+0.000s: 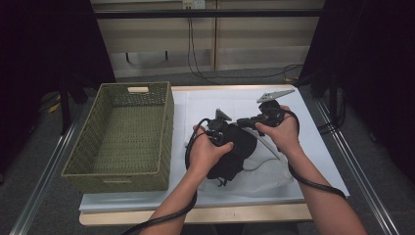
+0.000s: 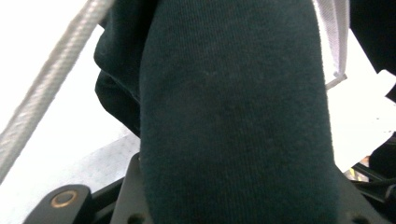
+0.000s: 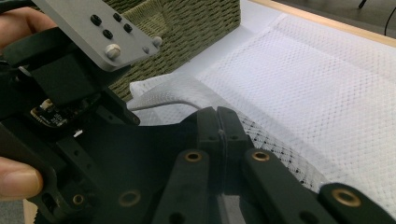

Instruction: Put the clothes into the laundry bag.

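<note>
- High view has both forearms coming in from the bottom edge, meeting over the middle of the surface [image 1: 313, 161], which is covered with a white sheet.
- Left gripper [image 1: 226, 131] sits right on top of a dark garment [image 1: 234, 155], with the hand wrapped around its body and its cable looping back along the forearm.
- Left gripper view is basically all dark knit fabric [image 2: 233, 121] bulging up between the jaws, so that gripper is clamped on the garment.
- Right gripper [image 1: 247, 122] is held level, pointing left toward the other one, with its grey plate sticking up behind the hand.
- Right gripper view shows its own two jaws pressed flat together. There's a pinch of white mesh [image 3: 327, 88] running in at the tips, but I can't tell for sure if it's caught.
- Garment looks like a bunched-up black lump, sitting on the mesh just right of the green woven basket [image 1: 122, 137].
</note>
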